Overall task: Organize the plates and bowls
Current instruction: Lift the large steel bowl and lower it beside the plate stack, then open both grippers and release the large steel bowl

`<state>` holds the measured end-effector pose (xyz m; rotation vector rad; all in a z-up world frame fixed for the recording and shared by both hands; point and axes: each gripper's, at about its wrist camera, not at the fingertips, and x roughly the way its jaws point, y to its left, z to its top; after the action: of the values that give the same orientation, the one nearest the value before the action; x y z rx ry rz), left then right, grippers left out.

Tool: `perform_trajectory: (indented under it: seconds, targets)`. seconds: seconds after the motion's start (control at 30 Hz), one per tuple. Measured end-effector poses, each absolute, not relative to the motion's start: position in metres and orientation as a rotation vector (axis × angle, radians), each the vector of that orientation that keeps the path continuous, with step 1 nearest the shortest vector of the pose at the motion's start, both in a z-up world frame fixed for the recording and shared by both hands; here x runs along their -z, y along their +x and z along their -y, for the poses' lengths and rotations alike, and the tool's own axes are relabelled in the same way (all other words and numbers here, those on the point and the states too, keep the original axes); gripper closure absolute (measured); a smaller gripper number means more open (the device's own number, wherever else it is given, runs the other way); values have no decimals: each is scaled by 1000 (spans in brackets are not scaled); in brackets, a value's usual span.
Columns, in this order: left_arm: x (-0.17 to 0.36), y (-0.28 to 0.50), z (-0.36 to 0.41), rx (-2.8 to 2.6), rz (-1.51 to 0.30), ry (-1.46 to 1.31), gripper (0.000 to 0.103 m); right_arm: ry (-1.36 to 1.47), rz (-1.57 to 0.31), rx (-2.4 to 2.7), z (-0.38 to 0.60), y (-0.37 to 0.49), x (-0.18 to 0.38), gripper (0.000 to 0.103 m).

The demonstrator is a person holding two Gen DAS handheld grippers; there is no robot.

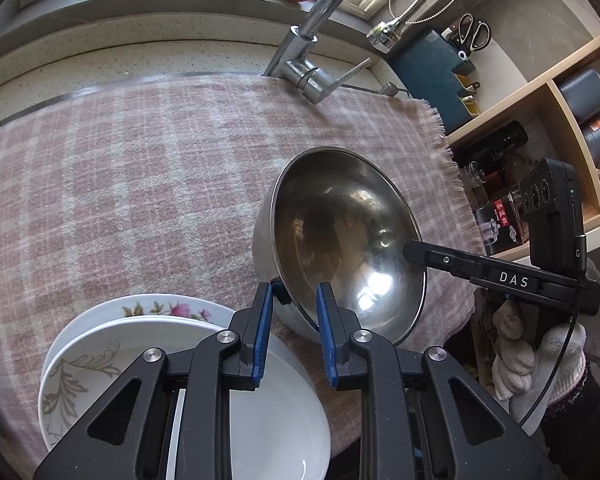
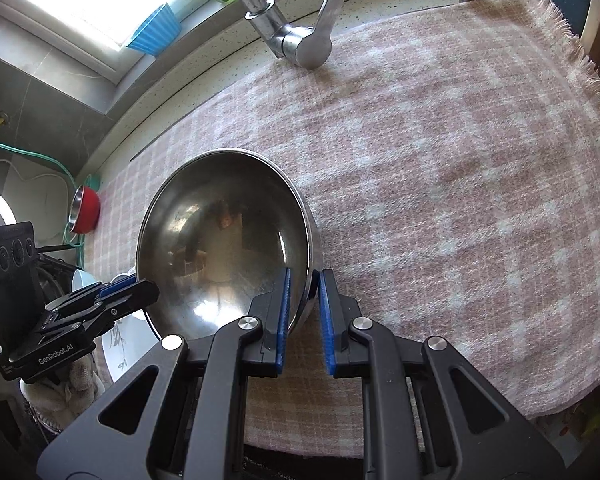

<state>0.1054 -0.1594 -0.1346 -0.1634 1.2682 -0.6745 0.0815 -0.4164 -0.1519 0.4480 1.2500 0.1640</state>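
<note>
Both grippers' blue-padded jaws clenched narrow on opposite rim edges of round shiny steel bowl (image 1: 340,240), left gripper (image 1: 291,300), right gripper (image 2: 305,284), bowl tilted over pink checked cloth (image 1: 140,180) beside stacked white floral plates (image 1: 100,356).

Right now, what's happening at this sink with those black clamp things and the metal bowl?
A person in white gloves holds a clamp tool in each hand. Both the left gripper and the right gripper are pinched on opposite sides of the steel bowl's rim. The bowl sits tilted over a pink checked cloth spread by the tap. Beside it waits a stack of white plates, some with flower patterns.
</note>
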Motion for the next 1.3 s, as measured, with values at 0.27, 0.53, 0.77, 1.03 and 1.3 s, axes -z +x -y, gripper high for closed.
perform_trajectory:
  seconds: [0.27,0.53,0.77,1.03,1.3]
  targets:
    - [140,103,157,661,-1283,-172,83,452,-1238,-170,415,81,150,87]
    - [137,103,150,644,-1275,-180,83,436,-1227,-167,411,81,146,85]
    - [128,106,136,624,-1244,-195,81,431,-1191,-173,410,84,132,72]
    - [108,106,106,601,-1190,-259,81,429,-1135,-207,393,91,109,68]
    - [90,110,51,517,-1112,-342,81,344,-1068,-210,358,103,81,68]
